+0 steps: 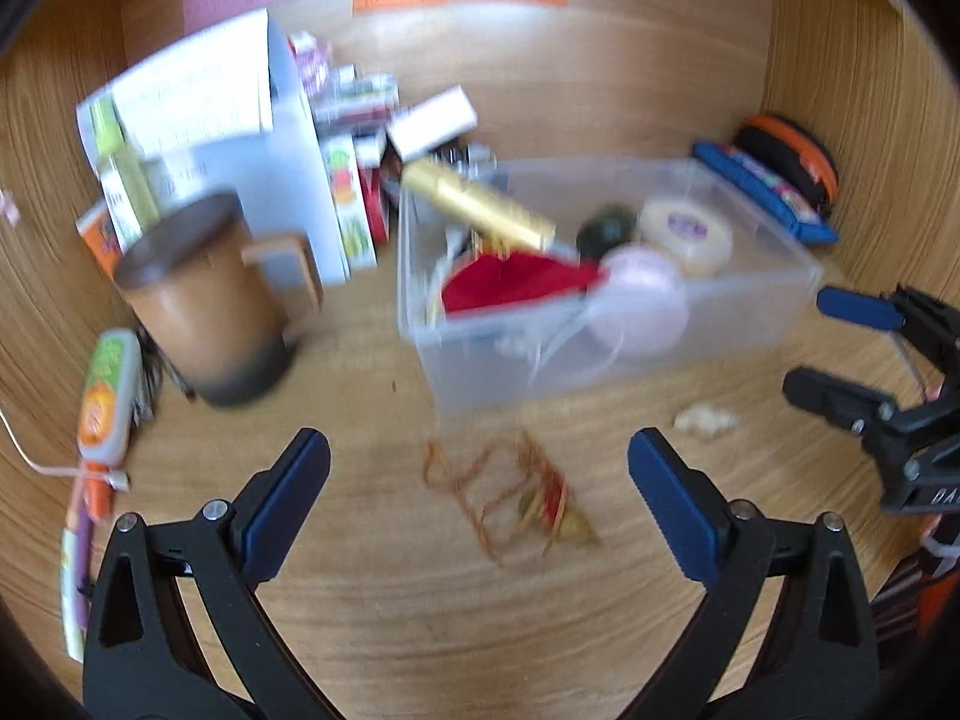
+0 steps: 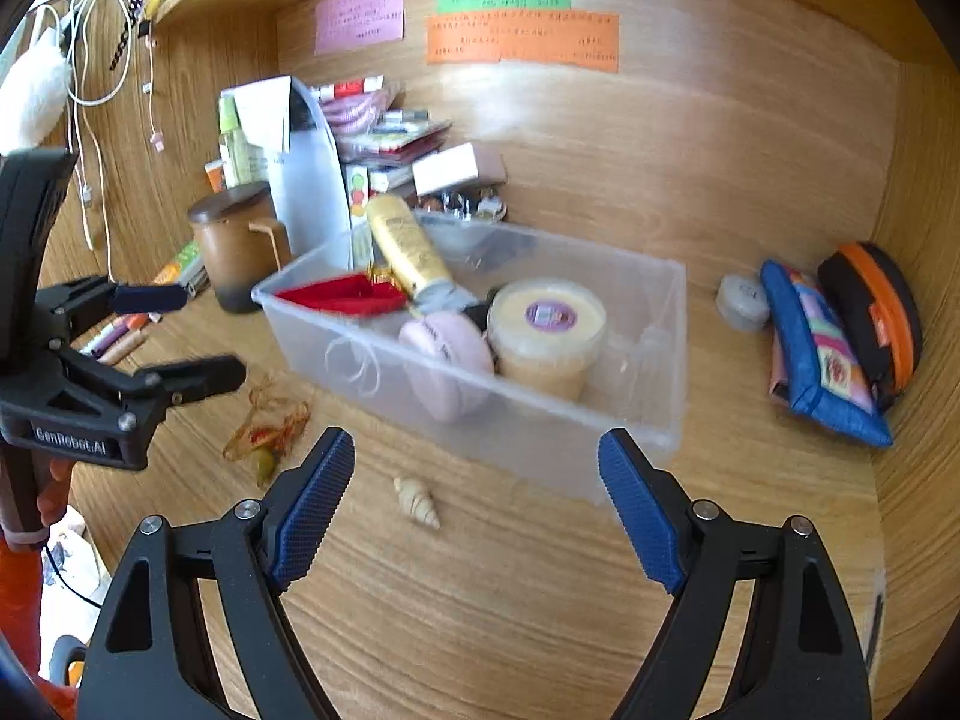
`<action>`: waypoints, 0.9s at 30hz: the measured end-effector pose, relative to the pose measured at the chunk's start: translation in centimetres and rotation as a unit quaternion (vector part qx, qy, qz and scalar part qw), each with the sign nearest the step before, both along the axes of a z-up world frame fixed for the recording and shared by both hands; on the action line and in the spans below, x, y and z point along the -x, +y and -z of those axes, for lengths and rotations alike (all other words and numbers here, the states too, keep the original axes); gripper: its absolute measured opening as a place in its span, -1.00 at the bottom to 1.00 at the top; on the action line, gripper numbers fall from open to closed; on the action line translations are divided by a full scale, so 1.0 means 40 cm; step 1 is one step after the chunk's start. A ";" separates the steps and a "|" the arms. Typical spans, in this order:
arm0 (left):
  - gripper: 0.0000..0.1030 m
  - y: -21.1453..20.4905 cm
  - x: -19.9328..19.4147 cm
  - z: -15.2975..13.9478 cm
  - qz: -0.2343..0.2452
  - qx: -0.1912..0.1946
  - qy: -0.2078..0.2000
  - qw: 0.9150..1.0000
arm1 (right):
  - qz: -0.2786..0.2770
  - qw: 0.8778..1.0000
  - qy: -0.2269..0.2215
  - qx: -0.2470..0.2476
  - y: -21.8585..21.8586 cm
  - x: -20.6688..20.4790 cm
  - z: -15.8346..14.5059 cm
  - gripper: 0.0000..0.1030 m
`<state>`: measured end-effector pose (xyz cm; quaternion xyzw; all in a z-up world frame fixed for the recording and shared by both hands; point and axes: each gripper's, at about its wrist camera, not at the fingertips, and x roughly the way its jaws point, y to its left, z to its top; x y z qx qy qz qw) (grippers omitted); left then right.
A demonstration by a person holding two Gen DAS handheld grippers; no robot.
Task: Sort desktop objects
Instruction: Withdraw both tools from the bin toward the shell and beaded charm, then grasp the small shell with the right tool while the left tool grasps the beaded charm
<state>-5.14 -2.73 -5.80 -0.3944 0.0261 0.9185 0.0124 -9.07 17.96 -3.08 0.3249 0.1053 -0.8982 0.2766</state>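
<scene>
Both my left gripper (image 1: pixel 479 501) and right gripper (image 2: pixel 477 504) stood wide and empty. The clear plastic bin (image 2: pixel 660 420) mid-desk already held several items; a tangled orange string charm (image 1: pixel 510 492) and pale spiral seashell (image 2: pixel 417 501) remained before its front wall, unsorted.

Both wrist views face the clear bin (image 1: pixel 606 324) (image 2: pixel 480 360) from near bench height, left view from its front-left, right view front-right, sharing it.
</scene>
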 end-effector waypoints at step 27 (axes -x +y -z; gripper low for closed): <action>0.25 0.030 0.018 0.113 0.030 -0.016 -0.046 0.998 | -0.073 0.991 -0.080 -0.073 -0.095 0.044 0.137 -0.27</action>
